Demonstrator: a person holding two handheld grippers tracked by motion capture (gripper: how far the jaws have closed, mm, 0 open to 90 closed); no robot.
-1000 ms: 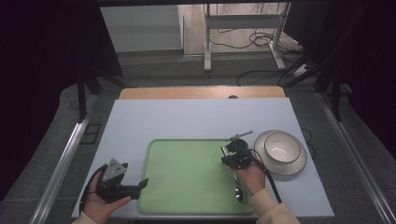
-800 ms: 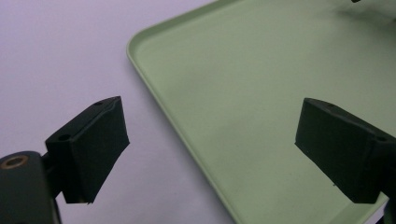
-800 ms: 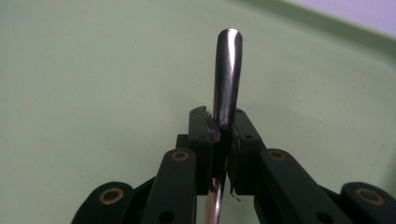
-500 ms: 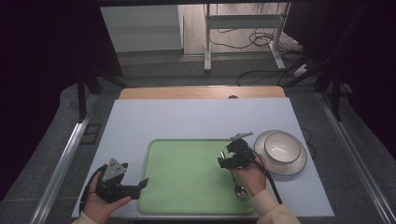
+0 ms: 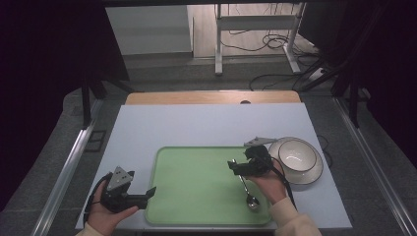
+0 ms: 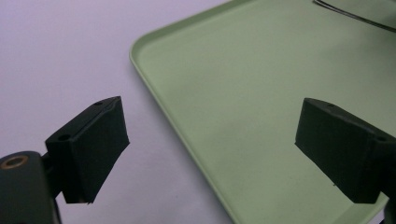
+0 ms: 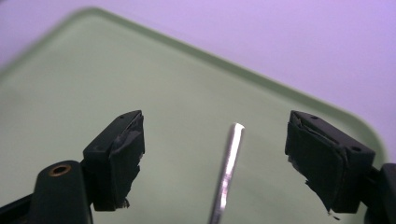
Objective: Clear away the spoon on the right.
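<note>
Pale tabletop carried a green tray with a white bowl just right of it. The right gripper had just been opening its jaws, and the spoon lay released on the tray's right side, so placement looked done. Its handle ran far, bowl end near. The left gripper hung spread, empty.

My black right gripper, my black left gripper, shiny silver spoon, pale green tray, white bowl with dark rim, light grey-blue tabletop
</note>
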